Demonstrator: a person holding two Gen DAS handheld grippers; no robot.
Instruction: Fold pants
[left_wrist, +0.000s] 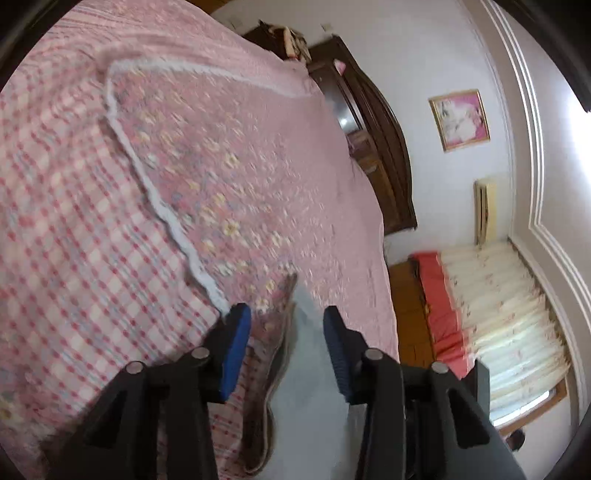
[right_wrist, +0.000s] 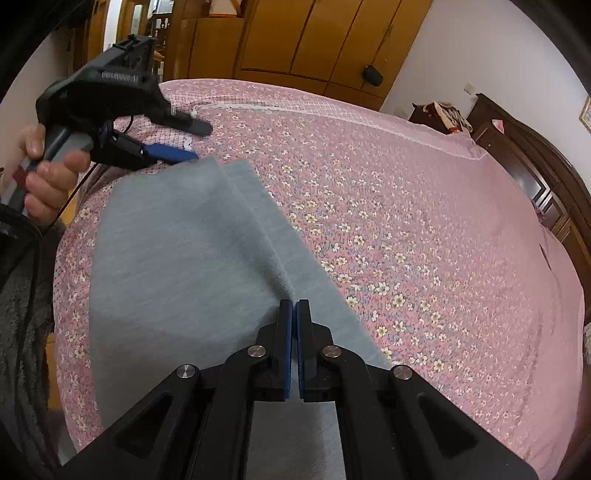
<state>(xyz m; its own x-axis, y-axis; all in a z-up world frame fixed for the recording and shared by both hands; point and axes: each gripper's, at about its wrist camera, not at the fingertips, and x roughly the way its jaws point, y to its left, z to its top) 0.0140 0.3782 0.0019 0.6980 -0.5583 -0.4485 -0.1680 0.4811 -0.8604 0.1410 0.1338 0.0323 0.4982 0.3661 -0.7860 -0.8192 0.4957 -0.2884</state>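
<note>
I saw the pink floral bedspread (right_wrist: 369, 206) covering the bed, the grey pants (right_wrist: 177, 258) draped over its near edge. My right gripper (right_wrist: 294, 306) pinched a ridge of that cloth; my left gripper (left_wrist: 286, 317) hung spread over the far corner.

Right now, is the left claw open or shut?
Open. The left claw shows a wide gap between its blue pads, with the grey pants lying between them, not pinched.
</note>
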